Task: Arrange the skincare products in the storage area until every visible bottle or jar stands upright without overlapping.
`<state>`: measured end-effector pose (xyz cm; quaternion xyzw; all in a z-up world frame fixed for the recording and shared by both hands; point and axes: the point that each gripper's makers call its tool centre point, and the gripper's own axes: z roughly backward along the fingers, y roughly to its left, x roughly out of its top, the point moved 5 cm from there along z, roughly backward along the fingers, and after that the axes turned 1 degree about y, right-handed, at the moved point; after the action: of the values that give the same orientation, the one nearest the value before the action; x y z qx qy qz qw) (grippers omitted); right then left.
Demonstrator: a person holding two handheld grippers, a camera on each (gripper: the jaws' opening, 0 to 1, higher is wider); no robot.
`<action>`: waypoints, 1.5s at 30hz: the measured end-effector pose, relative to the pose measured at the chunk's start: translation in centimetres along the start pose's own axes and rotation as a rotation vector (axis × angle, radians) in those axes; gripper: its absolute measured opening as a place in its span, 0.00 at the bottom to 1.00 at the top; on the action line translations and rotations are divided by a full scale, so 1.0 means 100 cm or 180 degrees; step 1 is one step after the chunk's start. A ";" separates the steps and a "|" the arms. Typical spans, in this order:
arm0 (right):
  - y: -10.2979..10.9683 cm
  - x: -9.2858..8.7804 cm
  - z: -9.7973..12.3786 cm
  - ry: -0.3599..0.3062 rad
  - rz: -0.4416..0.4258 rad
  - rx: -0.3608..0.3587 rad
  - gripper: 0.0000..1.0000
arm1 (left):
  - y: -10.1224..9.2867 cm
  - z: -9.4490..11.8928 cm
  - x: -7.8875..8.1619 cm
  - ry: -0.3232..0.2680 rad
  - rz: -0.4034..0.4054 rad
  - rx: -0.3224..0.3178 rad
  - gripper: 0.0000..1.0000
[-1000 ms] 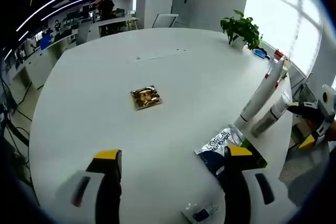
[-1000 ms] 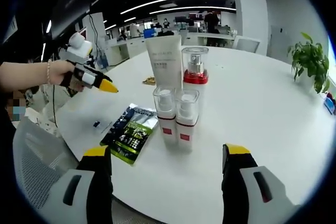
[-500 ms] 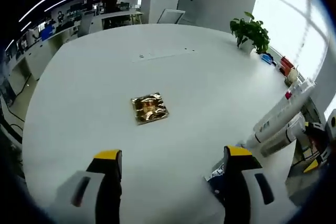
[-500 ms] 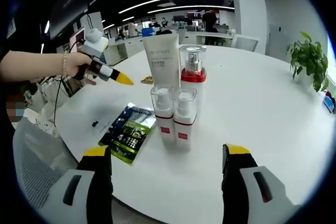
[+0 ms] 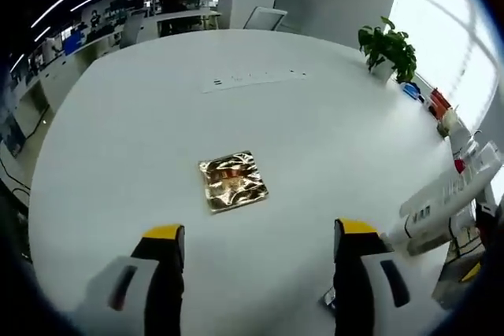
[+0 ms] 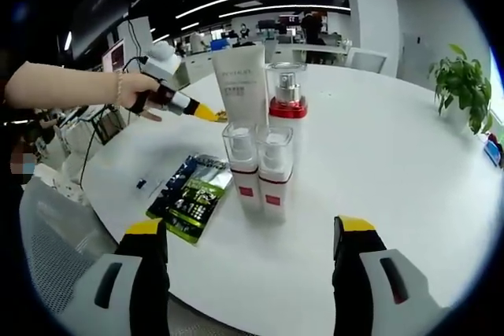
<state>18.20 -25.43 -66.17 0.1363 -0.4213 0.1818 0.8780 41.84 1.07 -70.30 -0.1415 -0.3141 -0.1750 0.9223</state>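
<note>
A gold foil sachet (image 5: 231, 182) lies flat on the white table (image 5: 157, 116), just ahead of my open left gripper (image 5: 253, 235). At that view's right edge stands a white tube (image 5: 449, 193). In the right gripper view the same white tube (image 6: 241, 84), a red-collared pump bottle (image 6: 287, 100) and two small clear-capped bottles (image 6: 253, 164) stand upright in a tight group. A dark green sachet (image 6: 190, 194) lies flat to their left. My right gripper (image 6: 250, 238) is open, short of the bottles. The left gripper (image 6: 183, 105), held by a hand, reaches in behind the tube.
A potted plant (image 5: 389, 43) stands at the table's far edge, with small items (image 5: 431, 100) beside it. A power strip (image 5: 252, 78) is set into the tabletop. A mesh chair (image 6: 55, 249) sits at the near left of the right gripper view. Desks and people fill the background.
My left gripper has moved forward over the table toward the gold sachet, which now looks larger and nearer. The bottles and the right gripper have stayed put.
</note>
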 end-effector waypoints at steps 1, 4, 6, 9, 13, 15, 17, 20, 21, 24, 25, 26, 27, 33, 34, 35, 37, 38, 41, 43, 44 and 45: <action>0.000 0.000 0.000 -0.0001 0.0000 -0.0001 0.86 | 0.001 -0.002 0.001 -0.0002 0.0007 0.0005 0.74; -0.001 -0.001 0.000 0.0006 -0.0002 -0.0007 0.86 | 0.002 -0.005 0.005 -0.0045 0.0056 0.0090 0.71; -0.001 -0.001 0.000 0.0017 -0.0004 -0.0010 0.86 | 0.005 -0.011 0.010 -0.0077 0.0114 0.0122 0.71; -0.001 -0.002 -0.001 0.0025 -0.0019 -0.0012 0.86 | 0.003 -0.014 0.009 -0.0081 0.0136 0.0158 0.70; -0.002 -0.003 -0.002 0.0042 -0.0038 -0.0016 0.86 | 0.002 -0.022 0.012 -0.0087 0.0116 0.0180 0.69; -0.002 -0.003 -0.002 0.0045 -0.0037 -0.0023 0.86 | 0.003 -0.027 0.014 -0.0078 0.0084 0.0200 0.68; -0.003 -0.004 -0.002 0.0047 -0.0038 -0.0028 0.86 | 0.004 -0.030 0.014 -0.0053 0.0054 0.0220 0.67; -0.003 -0.004 -0.001 0.0045 -0.0047 -0.0037 0.85 | 0.005 -0.035 0.017 -0.0036 0.0005 0.0237 0.66; -0.003 -0.004 -0.001 0.0043 -0.0049 -0.0043 0.85 | 0.005 -0.035 0.018 -0.0038 0.0003 0.0248 0.66; -0.003 -0.004 -0.002 0.0054 -0.0049 -0.0045 0.85 | 0.009 -0.038 0.019 -0.0037 0.0013 0.0285 0.62; -0.003 -0.004 -0.002 0.0057 -0.0047 -0.0045 0.85 | 0.010 -0.038 0.019 -0.0036 0.0013 0.0299 0.61; -0.004 -0.004 -0.002 0.0062 -0.0040 -0.0047 0.85 | 0.011 -0.038 0.019 -0.0035 0.0011 0.0300 0.61; -0.004 -0.004 -0.002 0.0063 -0.0040 -0.0047 0.85 | 0.011 -0.038 0.019 -0.0031 0.0003 0.0306 0.60; -0.004 -0.005 -0.002 0.0062 -0.0044 -0.0058 0.85 | 0.015 -0.038 0.015 0.0069 -0.0324 0.0434 0.47; -0.004 -0.005 -0.002 0.0065 -0.0041 -0.0060 0.85 | 0.012 -0.038 0.016 0.0023 -0.0333 0.0407 0.47; -0.004 -0.005 -0.002 0.0071 -0.0038 -0.0059 0.85 | 0.012 -0.037 0.015 0.0039 -0.0330 0.0427 0.46; -0.004 -0.005 -0.002 0.0067 -0.0037 -0.0055 0.85 | 0.013 -0.039 0.017 0.0026 -0.0361 0.0437 0.43; -0.004 -0.005 -0.002 0.0071 -0.0034 -0.0058 0.85 | 0.013 -0.038 0.018 0.0014 -0.0395 0.0450 0.39; -0.004 -0.005 -0.001 0.0070 -0.0037 -0.0060 0.85 | 0.014 -0.040 0.018 0.0023 -0.0391 0.0437 0.39; -0.004 -0.004 -0.001 0.0066 -0.0038 -0.0064 0.84 | 0.015 -0.042 0.019 0.0025 -0.0391 0.0433 0.38; -0.004 -0.005 -0.001 0.0070 -0.0037 -0.0065 0.84 | 0.015 -0.043 0.019 0.0028 -0.0390 0.0431 0.38; -0.004 -0.005 -0.001 0.0070 -0.0037 -0.0064 0.84 | 0.015 -0.043 0.020 0.0022 -0.0394 0.0428 0.38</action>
<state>18.20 -25.83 -66.65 0.1279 -0.4126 0.1739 0.8850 46.20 0.37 -72.54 -0.0590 -0.3301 -0.2107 0.9182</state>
